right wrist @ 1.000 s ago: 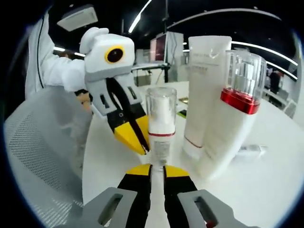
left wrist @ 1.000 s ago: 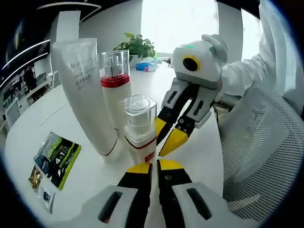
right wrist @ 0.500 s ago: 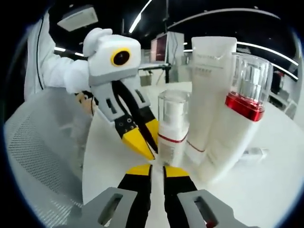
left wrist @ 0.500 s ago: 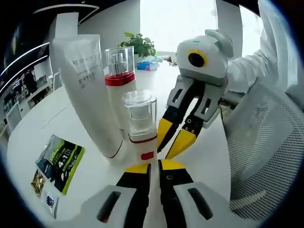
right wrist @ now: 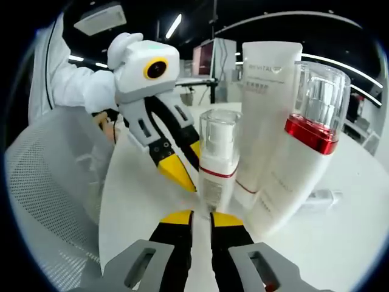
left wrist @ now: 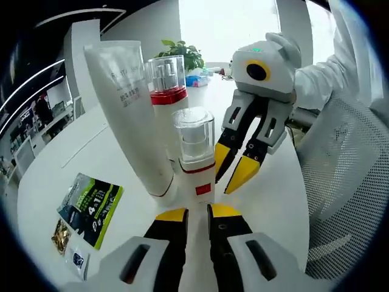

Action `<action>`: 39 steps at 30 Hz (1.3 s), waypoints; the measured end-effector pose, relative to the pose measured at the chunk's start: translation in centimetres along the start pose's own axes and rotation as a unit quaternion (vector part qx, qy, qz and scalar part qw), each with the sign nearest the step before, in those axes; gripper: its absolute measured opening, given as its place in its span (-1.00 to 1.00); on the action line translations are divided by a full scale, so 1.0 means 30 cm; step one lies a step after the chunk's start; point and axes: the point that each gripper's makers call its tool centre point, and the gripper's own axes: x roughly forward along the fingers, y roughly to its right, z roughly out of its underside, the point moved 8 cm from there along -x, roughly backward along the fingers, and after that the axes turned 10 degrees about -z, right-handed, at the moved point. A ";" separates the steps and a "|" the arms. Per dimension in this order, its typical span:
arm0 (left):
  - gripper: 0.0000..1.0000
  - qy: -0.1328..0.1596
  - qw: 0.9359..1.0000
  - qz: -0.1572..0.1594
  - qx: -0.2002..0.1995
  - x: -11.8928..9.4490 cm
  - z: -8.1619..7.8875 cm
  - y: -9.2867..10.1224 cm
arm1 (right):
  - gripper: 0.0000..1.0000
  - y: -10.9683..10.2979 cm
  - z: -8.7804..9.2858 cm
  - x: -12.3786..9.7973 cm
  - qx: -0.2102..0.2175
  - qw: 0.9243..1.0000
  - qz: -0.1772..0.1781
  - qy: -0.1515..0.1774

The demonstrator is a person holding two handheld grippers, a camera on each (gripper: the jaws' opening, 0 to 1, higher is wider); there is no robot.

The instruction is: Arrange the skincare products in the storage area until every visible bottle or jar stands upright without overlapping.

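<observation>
On the white table (left wrist: 91, 152), the small clear-capped pump bottle (left wrist: 196, 159) stands upright just in front of the tall white tube (left wrist: 130, 109) and red-collared bottle (left wrist: 167, 100). Both left tongs (left wrist: 197, 213) and right tongs (right wrist: 200, 217) look closed and empty. Judged: final spacing check; next, separate the bottles if they touch.
</observation>
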 end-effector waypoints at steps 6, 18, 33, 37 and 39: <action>-0.79 -0.002 1.000 0.007 0.006 0.026 -0.002 0.000 | -0.84 0.018 -0.008 0.007 -0.003 1.000 0.003 0.002; -0.92 0.002 1.000 0.011 0.009 0.034 -0.013 0.017 | -0.86 0.034 0.011 -0.004 0.003 1.000 0.020 -0.003; -0.90 -0.006 1.000 0.004 -0.003 0.064 -0.008 0.000 | -0.93 0.047 0.013 0.000 0.008 0.999 0.040 -0.003; -0.91 -0.007 1.000 0.006 -0.008 0.063 -0.005 0.004 | -0.97 0.050 0.014 0.001 0.003 0.999 0.046 -0.008; -0.91 -0.007 1.000 0.006 -0.012 0.061 -0.003 0.004 | -0.96 0.050 0.014 -0.002 0.005 0.999 0.047 -0.008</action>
